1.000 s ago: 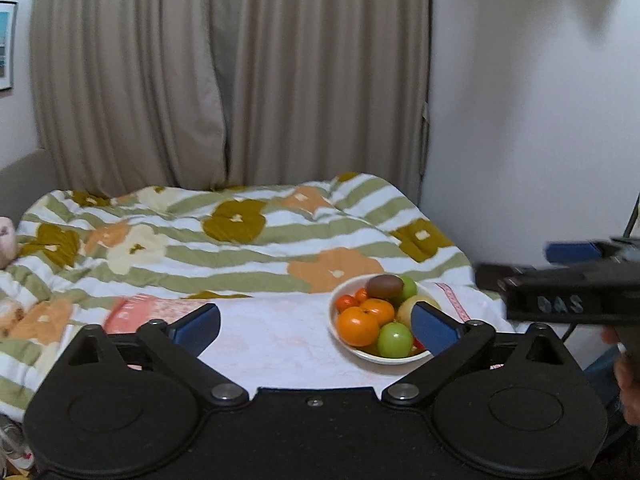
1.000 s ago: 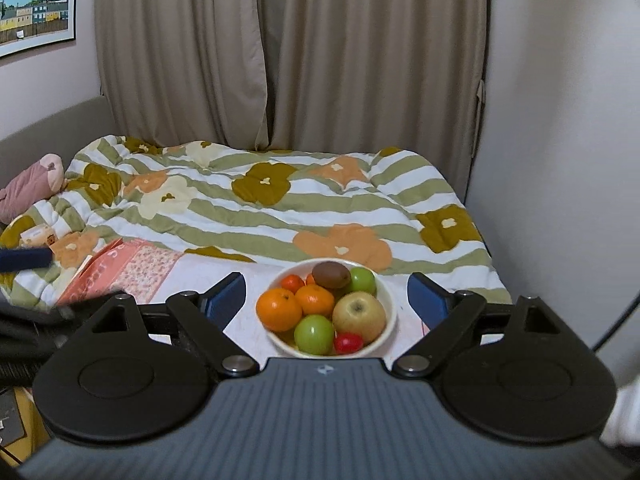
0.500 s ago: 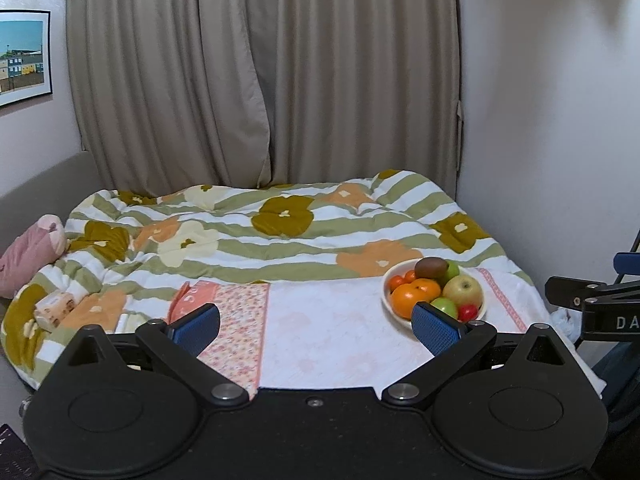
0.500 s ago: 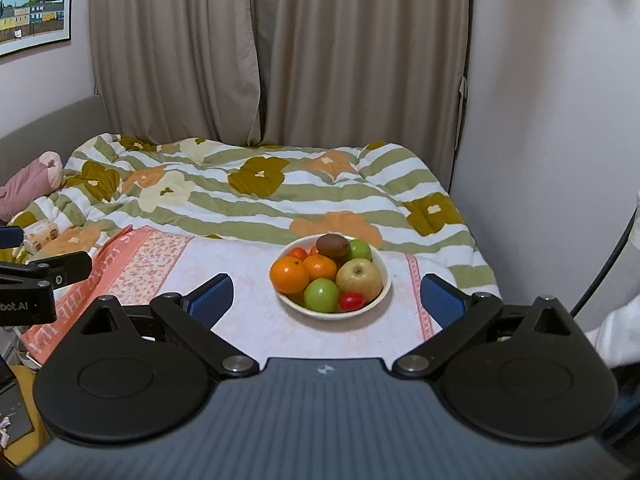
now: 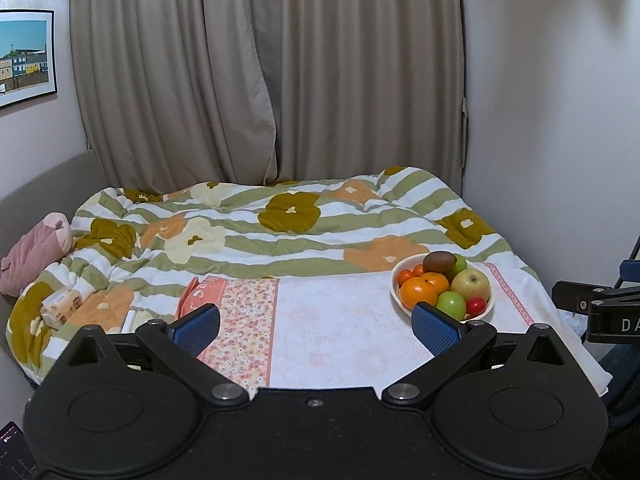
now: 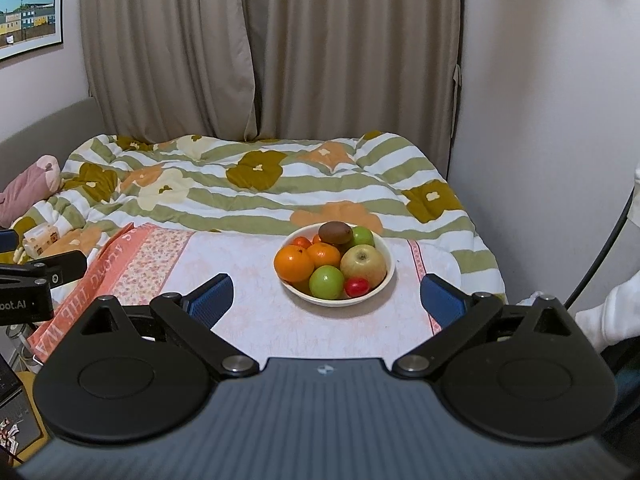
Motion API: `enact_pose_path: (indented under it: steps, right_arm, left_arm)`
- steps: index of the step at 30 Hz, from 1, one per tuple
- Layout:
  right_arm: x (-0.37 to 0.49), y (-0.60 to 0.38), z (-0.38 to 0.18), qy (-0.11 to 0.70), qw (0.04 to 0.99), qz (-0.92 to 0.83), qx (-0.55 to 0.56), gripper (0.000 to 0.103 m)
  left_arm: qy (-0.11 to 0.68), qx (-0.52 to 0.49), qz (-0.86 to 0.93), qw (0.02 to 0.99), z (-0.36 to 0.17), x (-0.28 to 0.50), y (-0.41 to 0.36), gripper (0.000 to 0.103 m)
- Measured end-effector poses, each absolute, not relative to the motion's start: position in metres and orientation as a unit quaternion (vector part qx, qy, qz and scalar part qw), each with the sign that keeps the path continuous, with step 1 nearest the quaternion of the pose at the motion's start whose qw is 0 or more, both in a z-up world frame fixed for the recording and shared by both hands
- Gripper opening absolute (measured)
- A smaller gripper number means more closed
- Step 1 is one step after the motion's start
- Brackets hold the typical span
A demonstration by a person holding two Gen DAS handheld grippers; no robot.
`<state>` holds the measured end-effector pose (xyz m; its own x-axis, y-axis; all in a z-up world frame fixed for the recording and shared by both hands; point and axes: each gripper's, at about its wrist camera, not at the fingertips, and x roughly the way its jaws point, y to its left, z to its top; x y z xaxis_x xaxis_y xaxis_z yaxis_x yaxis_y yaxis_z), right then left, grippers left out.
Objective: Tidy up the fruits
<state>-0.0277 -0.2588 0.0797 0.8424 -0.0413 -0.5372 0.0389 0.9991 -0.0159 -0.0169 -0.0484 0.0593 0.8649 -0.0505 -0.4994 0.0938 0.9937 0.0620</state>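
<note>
A white bowl of fruit stands on a pale floral cloth on the bed. It holds an orange, a yellow apple, a green apple, a kiwi and small red fruits. In the left wrist view the bowl sits at the right, just beyond the right fingertip. My left gripper is open and empty, short of the cloth's near edge. My right gripper is open and empty, with the bowl centred just beyond its fingers.
A striped flower quilt covers the bed behind the cloth. A pink plush toy and a small box lie at the left. Curtains hang behind, and a white wall bounds the right side.
Both grippers have pulled back from the bowl and risen; the bowl looks smaller and farther. The left view has swung left, so the bowl sits further right in it.
</note>
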Motion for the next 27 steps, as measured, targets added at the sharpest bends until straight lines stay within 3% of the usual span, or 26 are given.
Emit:
enact_pose_path:
  steps: [27]
  right_arm:
    - [-0.016,-0.257,0.067,0.294,0.955,-0.030,0.006,0.103]
  left_arm:
    - [0.270,0.046,-0.037,0.961,0.052,-0.009,-0.048,0.103]
